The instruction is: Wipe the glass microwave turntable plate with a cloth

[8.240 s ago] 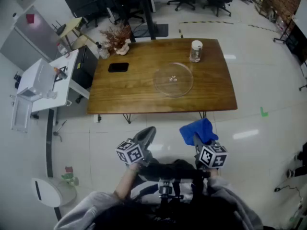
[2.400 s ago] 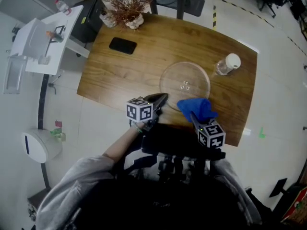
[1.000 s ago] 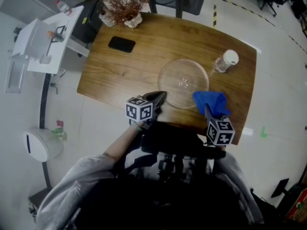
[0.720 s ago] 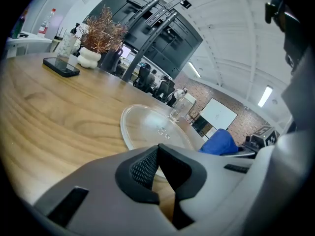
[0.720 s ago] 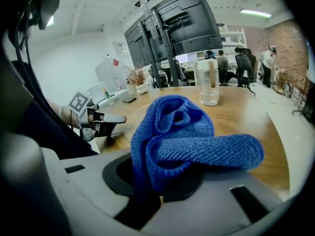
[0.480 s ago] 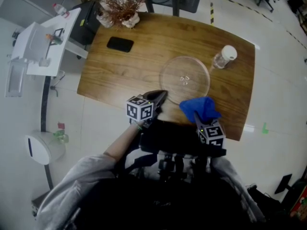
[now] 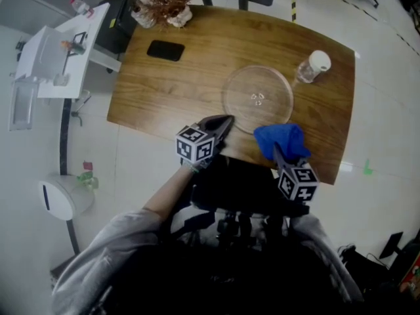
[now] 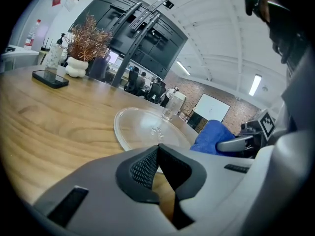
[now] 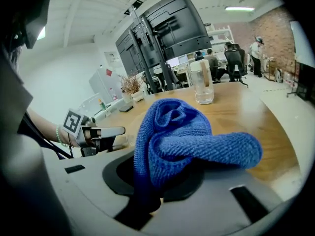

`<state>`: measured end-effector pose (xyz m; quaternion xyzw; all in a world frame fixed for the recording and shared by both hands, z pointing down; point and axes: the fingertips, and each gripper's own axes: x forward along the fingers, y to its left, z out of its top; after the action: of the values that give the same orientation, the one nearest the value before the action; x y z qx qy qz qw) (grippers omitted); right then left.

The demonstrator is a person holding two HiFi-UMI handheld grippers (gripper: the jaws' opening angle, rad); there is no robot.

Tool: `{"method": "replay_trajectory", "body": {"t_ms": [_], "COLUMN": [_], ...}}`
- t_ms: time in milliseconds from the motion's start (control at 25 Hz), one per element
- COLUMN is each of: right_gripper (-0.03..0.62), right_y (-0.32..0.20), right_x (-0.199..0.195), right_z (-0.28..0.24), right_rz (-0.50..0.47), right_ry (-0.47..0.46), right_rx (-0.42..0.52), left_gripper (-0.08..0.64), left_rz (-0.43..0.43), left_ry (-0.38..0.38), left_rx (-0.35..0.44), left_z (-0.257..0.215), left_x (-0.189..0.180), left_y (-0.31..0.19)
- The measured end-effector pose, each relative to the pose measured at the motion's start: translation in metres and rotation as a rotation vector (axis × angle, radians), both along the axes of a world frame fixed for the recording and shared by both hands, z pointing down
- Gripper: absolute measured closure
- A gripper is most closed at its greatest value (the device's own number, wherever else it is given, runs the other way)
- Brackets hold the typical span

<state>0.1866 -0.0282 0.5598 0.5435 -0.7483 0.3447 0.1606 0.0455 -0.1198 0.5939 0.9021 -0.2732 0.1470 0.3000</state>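
Fingers (image 9: pixel 116 175) of right gripper (image 9: pixel 156 182) clamp the cloth (image 9: pixel 182 132).

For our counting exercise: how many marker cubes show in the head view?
2. One cube rides on the left gripper at the table's near edge; the other on the right gripper, just behind the blue cloth. None seems hidden.

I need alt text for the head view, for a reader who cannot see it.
Seen from above, the right claw grips a blue cloth at the near edge of a wooden table, beside a clear glass plate. The left claw, shut and empty, is near the plate's rim.
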Motion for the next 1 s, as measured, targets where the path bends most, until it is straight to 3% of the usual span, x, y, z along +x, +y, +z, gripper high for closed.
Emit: {"method": "replay_trajectory", "body": {"t_ms": [120,280,480,720,1000], "right_gripper": [0.508,0.508,0.508,0.508,0.509], "right_y": [0.002,0.013,0.026,0.034,0.069], "right_x": [0.003,0.004,-0.008,-0.069,-0.128], "right_z": [-0.005,-0.012,-0.018,-0.042,-0.069], "right_rz": [0.069,0.122,0.154,0.175,0.234], "right_ry": [-0.033,-0.016,-0.002,-0.040,-0.045], "right_rx": [0.006,0.014,0.016,0.080,0.159], "left_gripper": [0.568,0.566,0.566,0.566,0.566], "left_rz": [-0.037,-0.073,-0.033,-0.088,-0.017], "left_ry": [0.048,0.191,0.229,0.300,0.275], "left_rx": [-0.041,-0.144,-0.122,-0.088,-0.011], "left_z": [0.001,-0.008,-0.028,-0.064,-0.081], "left_x": [-0.004,-0.014,-0.031,-0.110,-0.171], "left_y": [0.001,0.022,0.040,0.067,0.105]}}
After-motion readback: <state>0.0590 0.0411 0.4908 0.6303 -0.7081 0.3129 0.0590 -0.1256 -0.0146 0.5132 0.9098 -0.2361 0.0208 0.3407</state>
